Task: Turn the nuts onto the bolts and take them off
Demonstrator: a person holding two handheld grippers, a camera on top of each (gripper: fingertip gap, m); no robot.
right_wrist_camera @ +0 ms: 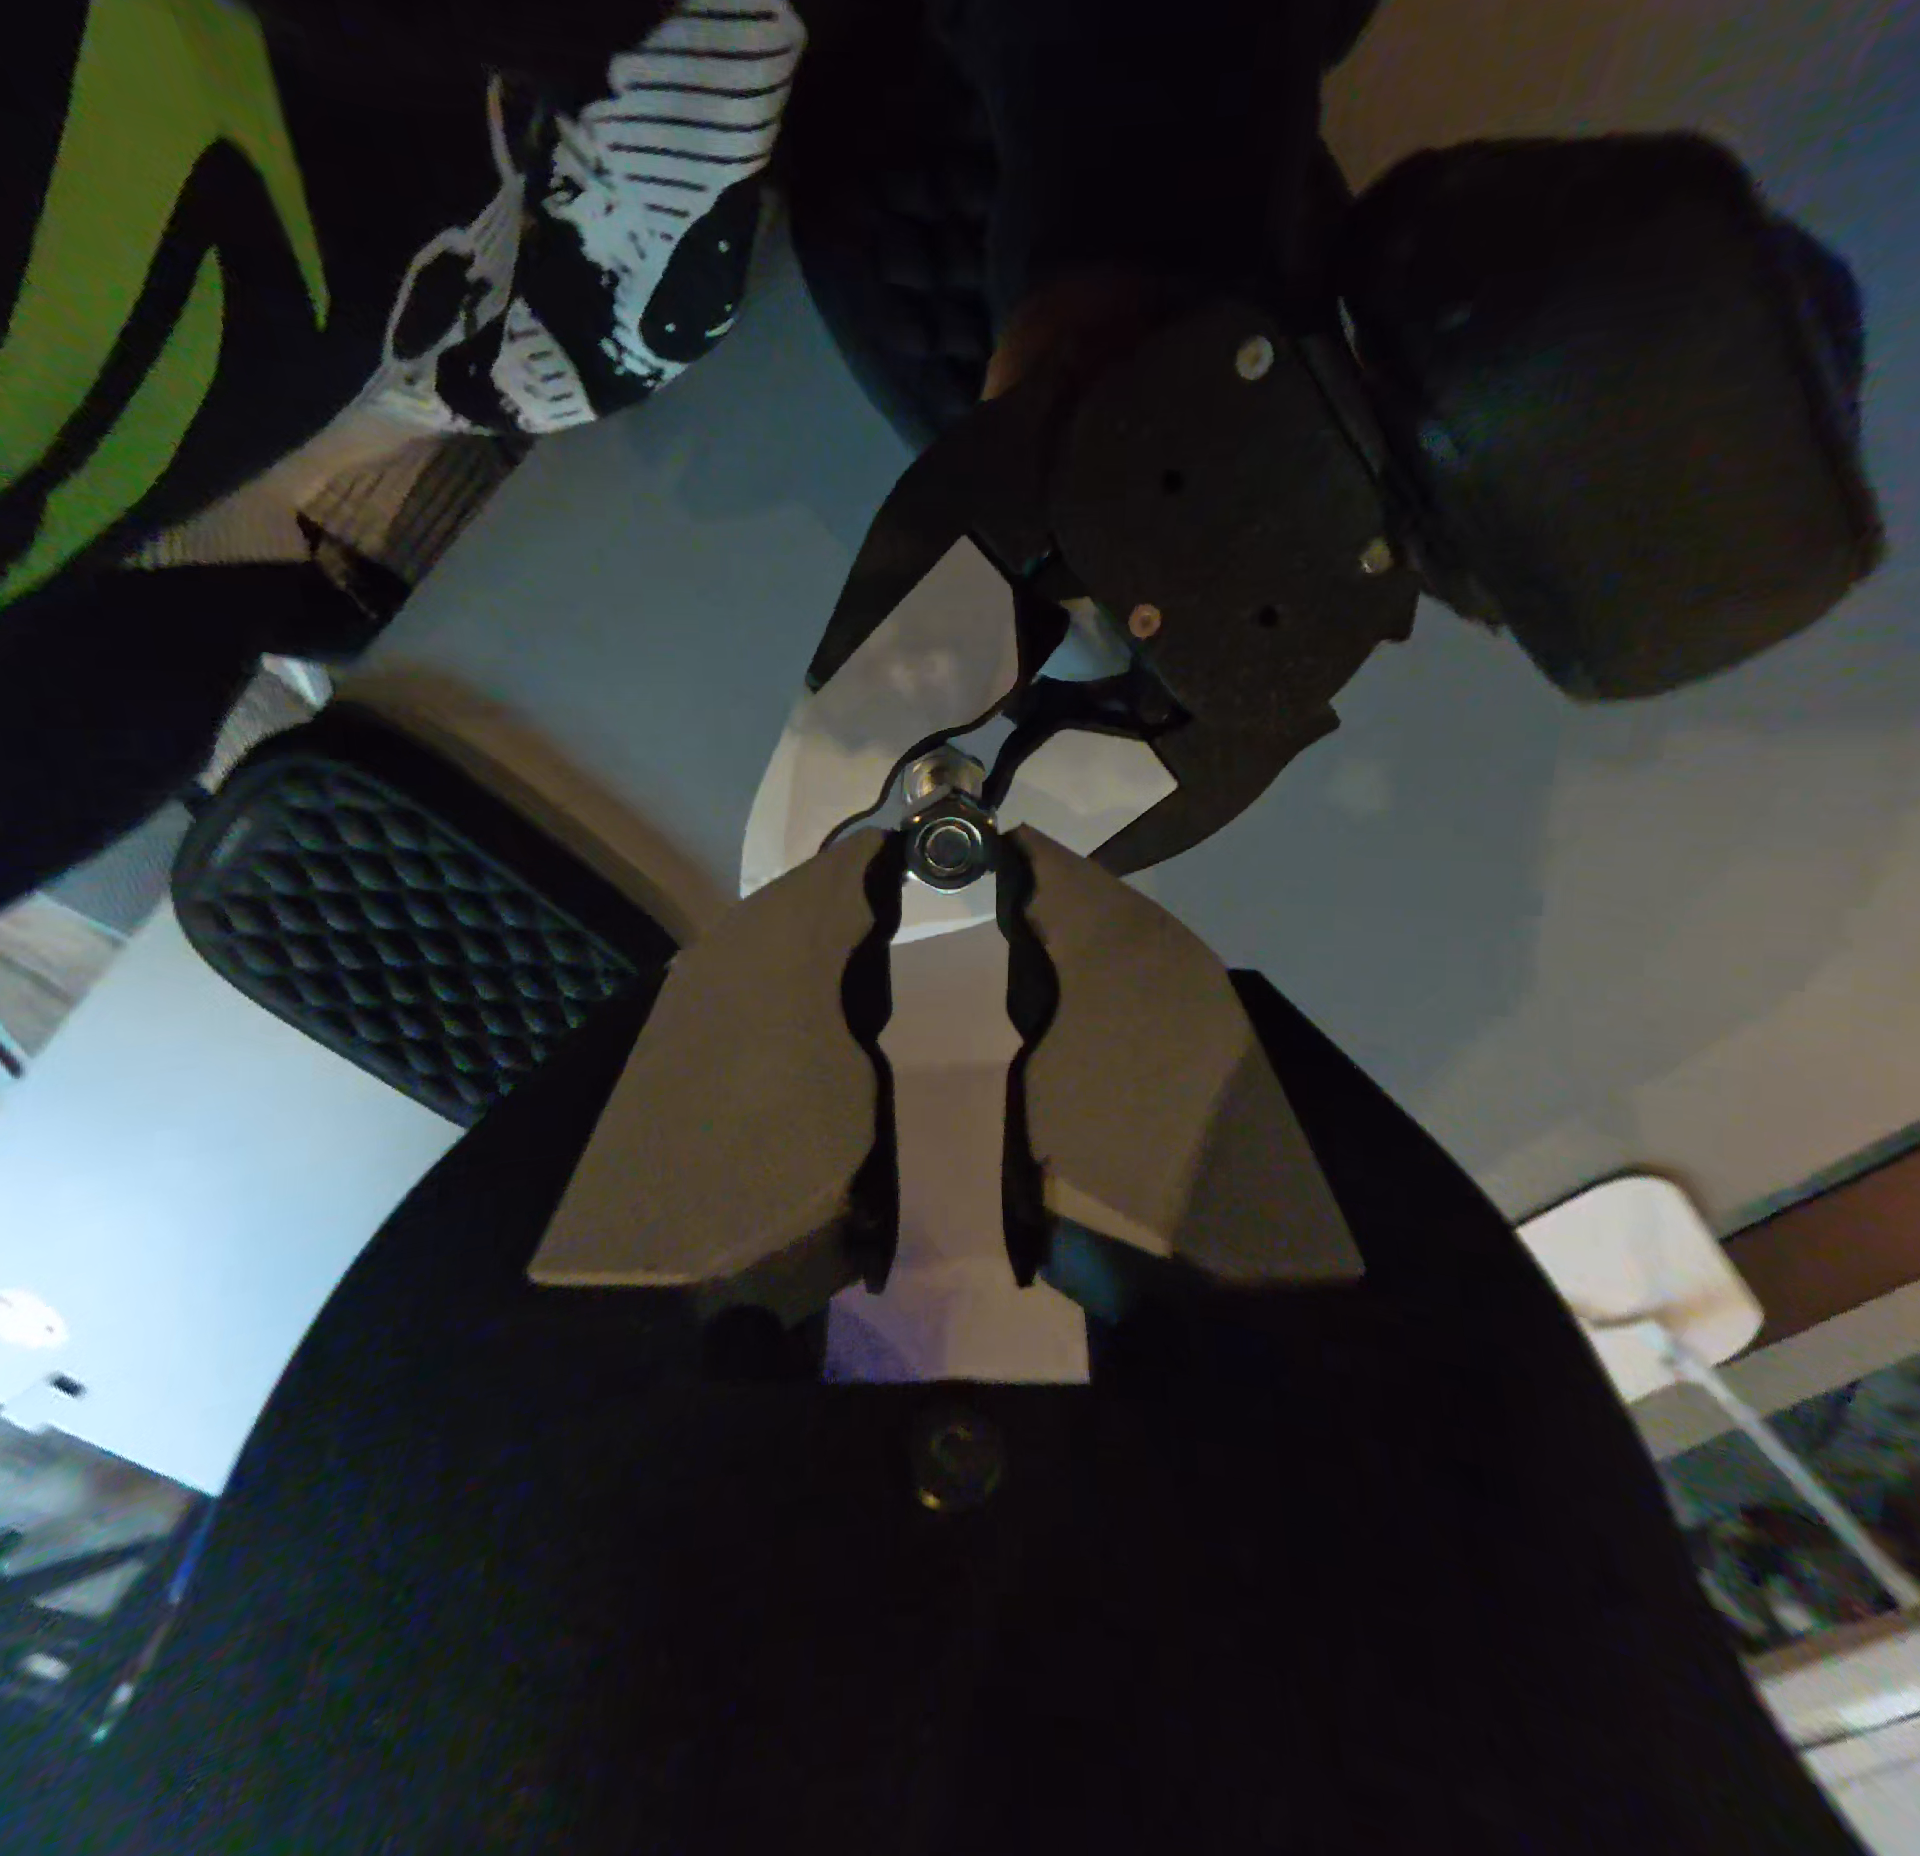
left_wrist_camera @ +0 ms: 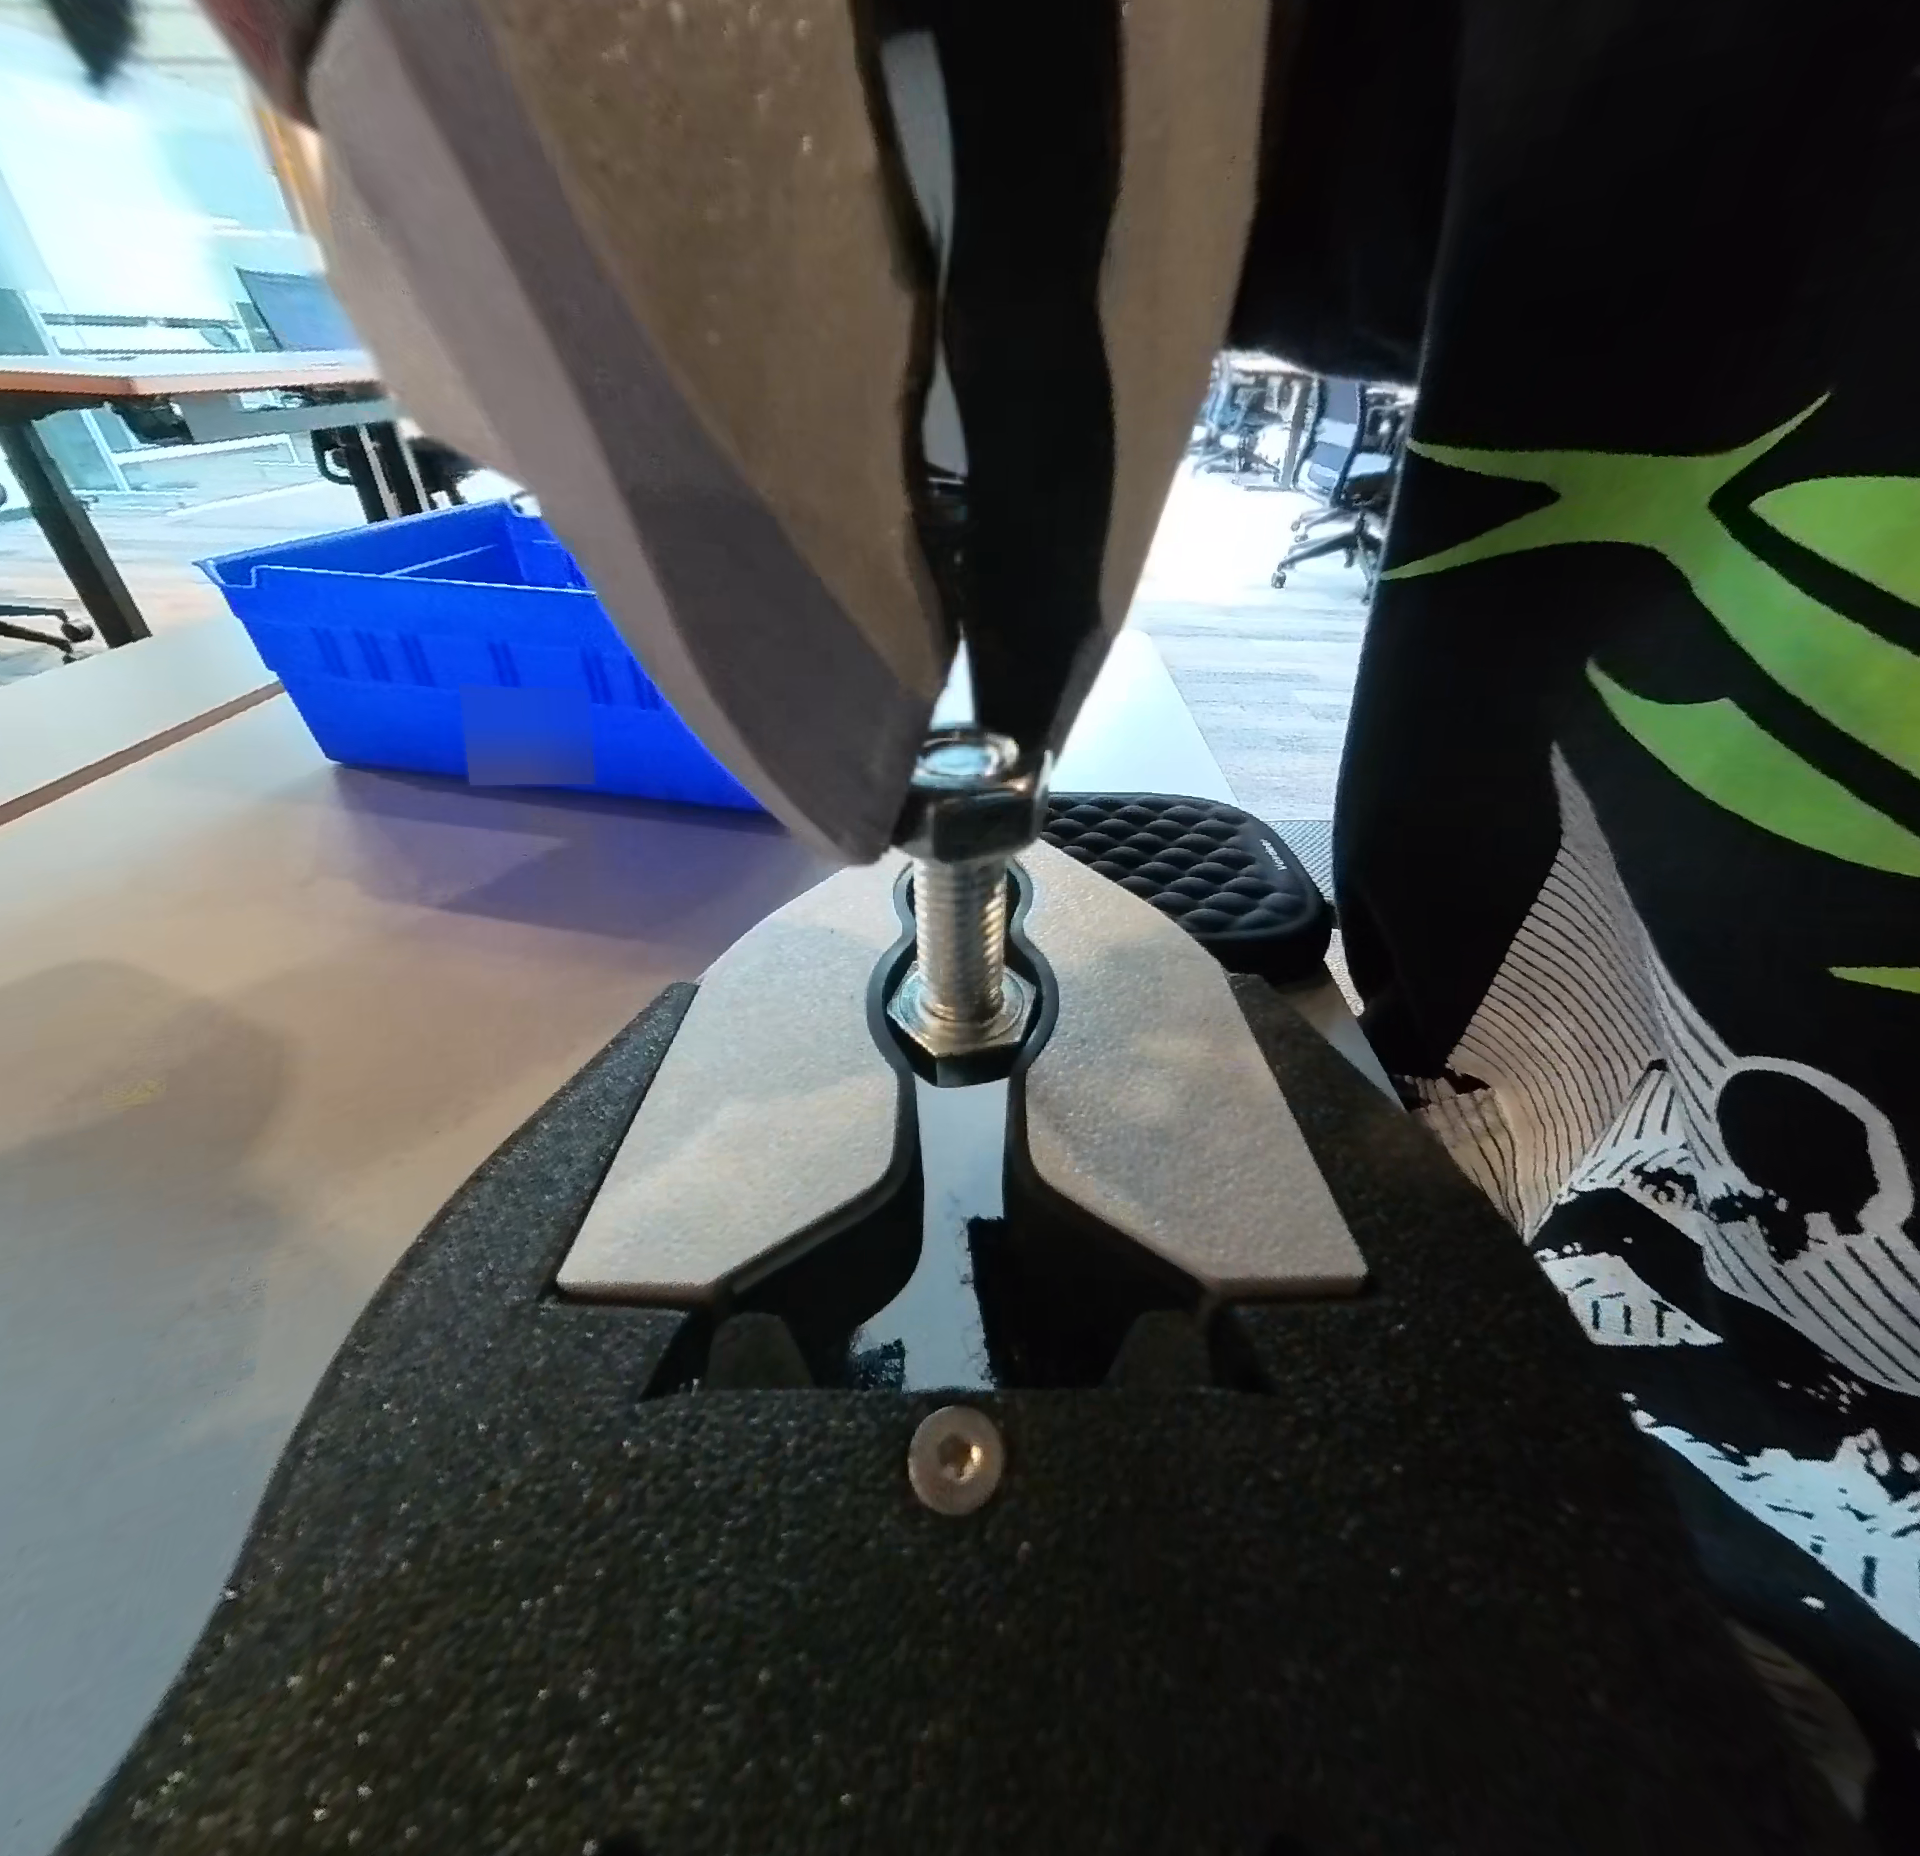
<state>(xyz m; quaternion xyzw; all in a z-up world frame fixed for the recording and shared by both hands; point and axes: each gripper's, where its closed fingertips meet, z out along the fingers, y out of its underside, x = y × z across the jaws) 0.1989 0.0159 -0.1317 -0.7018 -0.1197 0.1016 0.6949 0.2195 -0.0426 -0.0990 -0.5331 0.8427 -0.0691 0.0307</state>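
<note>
Left gripper [left_wrist_camera: 961, 985] holds the bolt [left_wrist_camera: 958, 949] upright, its fingers [left_wrist_camera: 769, 1110] closed around the hex head and the lowest threads, the shank standing up out of the scalloped gap between them. Nut [left_wrist_camera: 971, 804] sits at the very top of the bolt, thread end just showing through its bore. Right gripper [left_wrist_camera: 966, 767] comes down from above; its fingers [left_wrist_camera: 727, 518] pinch the nut by the tips only, one tip on each side. In the right wrist view, the right gripper [right_wrist_camera: 948, 856] looks straight down the bolt axis: nut [right_wrist_camera: 945, 850] sits between the fingertips, with the left gripper [right_wrist_camera: 961, 757] beyond it. All of this is held in the air above the grey table [left_wrist_camera: 260, 975]; blue bin [left_wrist_camera: 457, 663] well behind, black quilted pad [left_wrist_camera: 1184, 861] just beyond the bolt, person in a black printed shirt [left_wrist_camera: 1662, 871] close at the right side. Judgement: nut is on by few threads at most, so either just started or nearly off; cannot tell which direction. Risks from here: tip-only pinch could slip off the nut's flats under torque, rounding nothing but losing the turn; if the nut clears the last thread while grip is loose, it drops and rolls on the table. If threading on, any tilt between the two grippers could cross-thread. Bolt might rotate in the left fingers if the clamp on the head is weak.
</note>
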